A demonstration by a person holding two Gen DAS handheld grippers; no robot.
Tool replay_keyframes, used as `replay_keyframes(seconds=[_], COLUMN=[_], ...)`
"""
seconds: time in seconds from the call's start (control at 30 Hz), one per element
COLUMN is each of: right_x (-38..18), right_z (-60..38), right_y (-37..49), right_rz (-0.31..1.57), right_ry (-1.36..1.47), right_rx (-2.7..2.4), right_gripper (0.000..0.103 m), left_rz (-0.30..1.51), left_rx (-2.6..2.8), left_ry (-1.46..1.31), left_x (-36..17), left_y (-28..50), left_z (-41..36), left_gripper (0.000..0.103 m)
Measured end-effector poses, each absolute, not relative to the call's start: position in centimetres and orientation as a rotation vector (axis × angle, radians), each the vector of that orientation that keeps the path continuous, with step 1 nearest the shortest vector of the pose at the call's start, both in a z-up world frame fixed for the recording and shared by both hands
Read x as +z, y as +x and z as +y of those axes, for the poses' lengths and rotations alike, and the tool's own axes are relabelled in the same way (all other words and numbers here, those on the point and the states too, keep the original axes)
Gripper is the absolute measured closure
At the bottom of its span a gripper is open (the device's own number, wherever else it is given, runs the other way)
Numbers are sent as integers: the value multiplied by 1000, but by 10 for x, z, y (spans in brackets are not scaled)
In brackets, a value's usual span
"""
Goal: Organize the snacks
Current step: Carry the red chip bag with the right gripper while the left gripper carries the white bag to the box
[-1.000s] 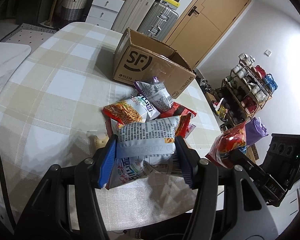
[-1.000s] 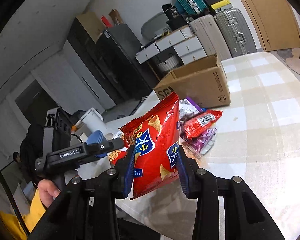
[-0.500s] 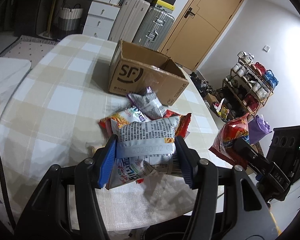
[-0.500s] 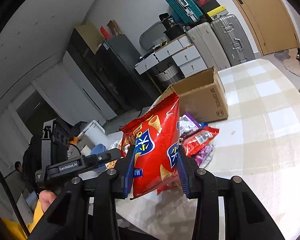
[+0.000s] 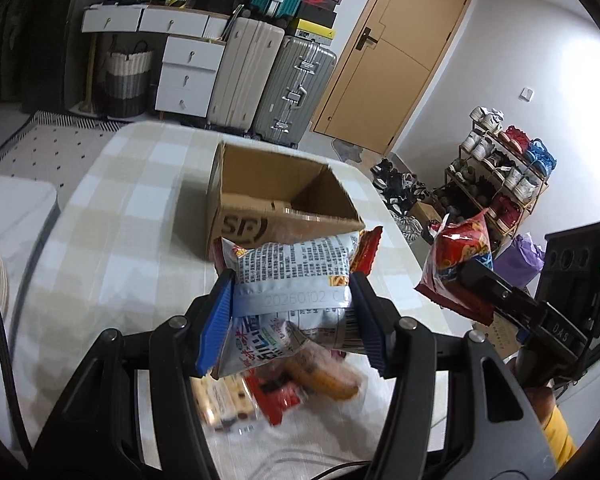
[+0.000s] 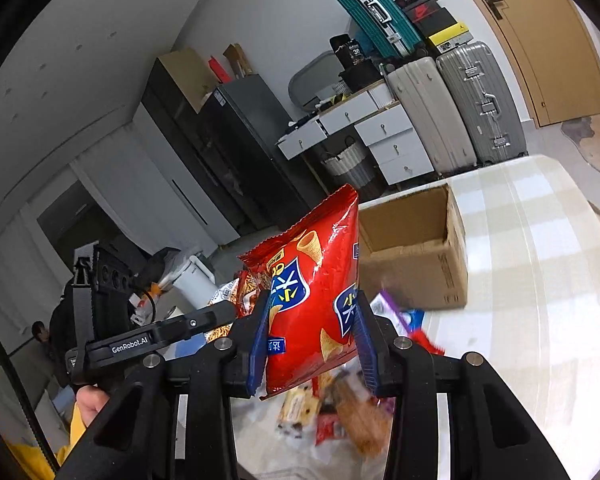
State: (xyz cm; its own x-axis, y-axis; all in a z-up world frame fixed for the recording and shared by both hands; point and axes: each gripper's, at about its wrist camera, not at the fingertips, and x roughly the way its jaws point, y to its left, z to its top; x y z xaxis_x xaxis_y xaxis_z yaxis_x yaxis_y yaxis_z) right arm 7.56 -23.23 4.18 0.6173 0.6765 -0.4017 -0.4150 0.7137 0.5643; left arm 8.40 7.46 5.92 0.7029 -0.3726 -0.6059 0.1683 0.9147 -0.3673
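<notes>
My left gripper is shut on a white-and-blue snack bag, held up in the air in front of the open cardboard box. My right gripper is shut on a red corn-cone snack bag, also lifted above the table. In the left wrist view the red bag and the right gripper show at the right. The box stands behind the red bag in the right wrist view. Several loose snack packets lie blurred on the checked tablecloth below.
Suitcases and white drawers stand behind the table beside a wooden door. A shoe rack is at the right. A dark cabinet lines the wall. A person's hand holds the left gripper.
Both grippers have risen with their bags still gripped. The box's open inside now shows, and the snack pile has dropped lower in both views.
</notes>
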Motion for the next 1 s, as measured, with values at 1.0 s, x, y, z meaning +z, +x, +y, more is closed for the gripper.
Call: replay_keyframes(seconds=[1.0], right_x=[14], right_z=[-210], right_y=[256], right_rz=[836], right_ry=[410], right_rx=[536], right_gripper=[65], left_rz=[854], left_rx=[-297], left_ry=[-210], left_x=[65], left_y=[335], left_z=[35], left_gripper=[49])
